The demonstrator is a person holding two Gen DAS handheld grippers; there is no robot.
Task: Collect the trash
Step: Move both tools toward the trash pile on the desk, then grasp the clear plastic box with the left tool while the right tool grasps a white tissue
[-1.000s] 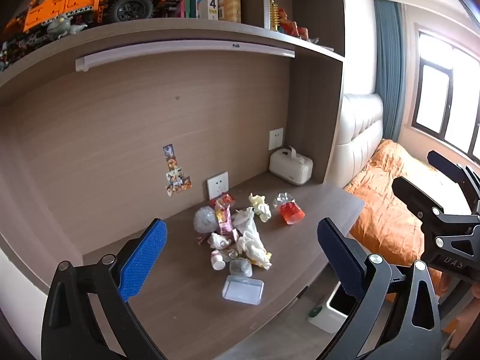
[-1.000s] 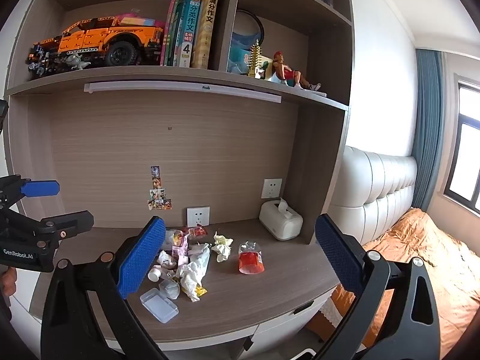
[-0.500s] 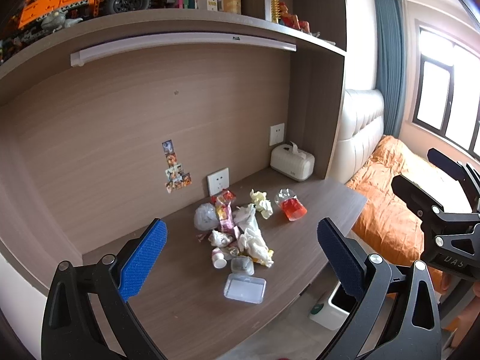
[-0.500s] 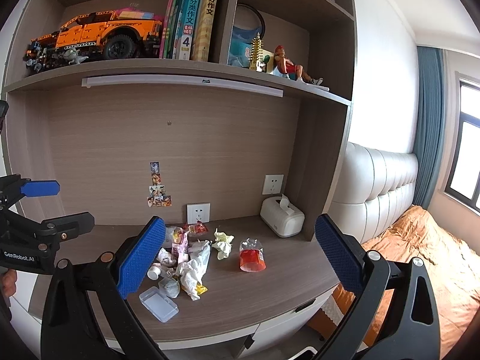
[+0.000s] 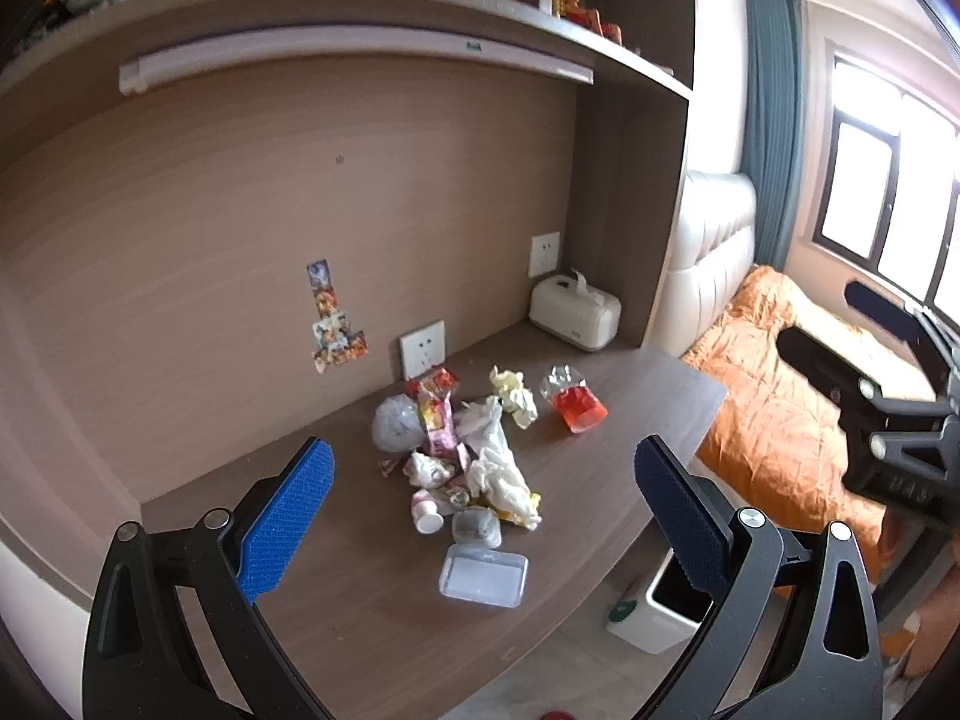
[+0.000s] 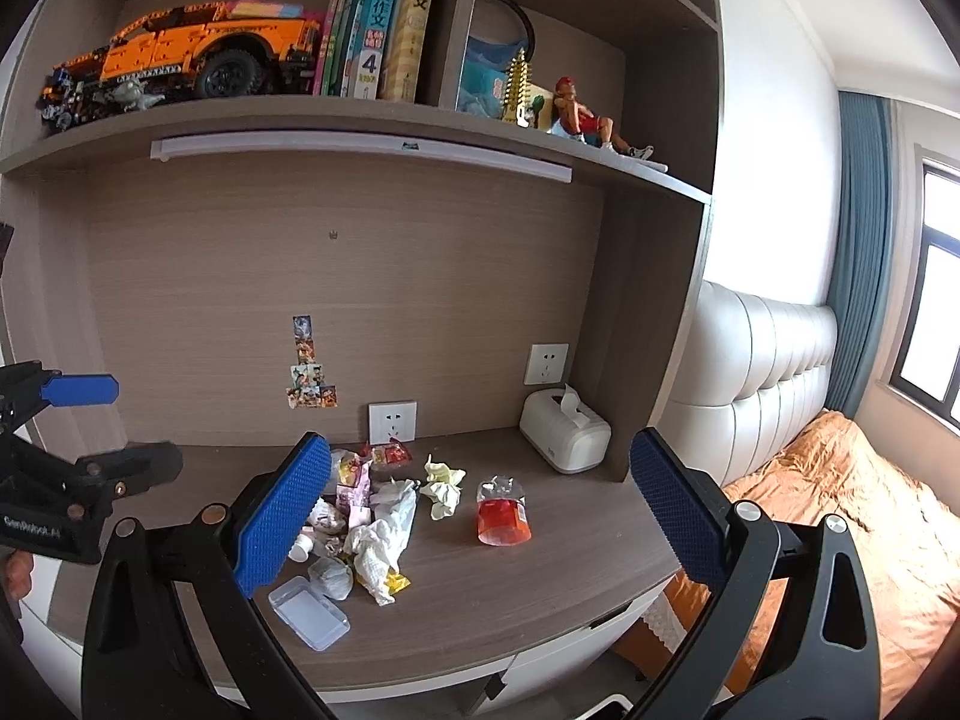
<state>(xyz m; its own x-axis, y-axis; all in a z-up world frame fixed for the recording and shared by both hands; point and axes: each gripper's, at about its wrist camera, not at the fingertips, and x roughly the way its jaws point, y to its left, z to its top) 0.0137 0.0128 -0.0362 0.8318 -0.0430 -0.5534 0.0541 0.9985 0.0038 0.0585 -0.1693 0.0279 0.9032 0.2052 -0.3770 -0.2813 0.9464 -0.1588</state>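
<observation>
Trash pile [image 5: 465, 456] sits mid surface [image 5: 360, 612], near back wall: crumpled tissues [image 6: 384, 534], snack wrappers [image 5: 435, 414], small white bottle [image 5: 427, 513], clear plastic box [image 5: 483, 575] at front edge, red-liquid bag [image 6: 503, 513] a bit apart to the right. Left gripper [image 5: 480, 516] and right gripper [image 6: 474, 516] both w/ fingers spread wide, holding nothing, above the surface, well clear of pile. White bin [image 5: 660, 606] on floor beside surface. Tissue box [image 6: 564, 433] in back corner.

tissue box [image 6: 564, 432] | toy truck [image 6: 210, 57] | books [image 6: 378, 24] | bed [image 5: 780, 396]
</observation>
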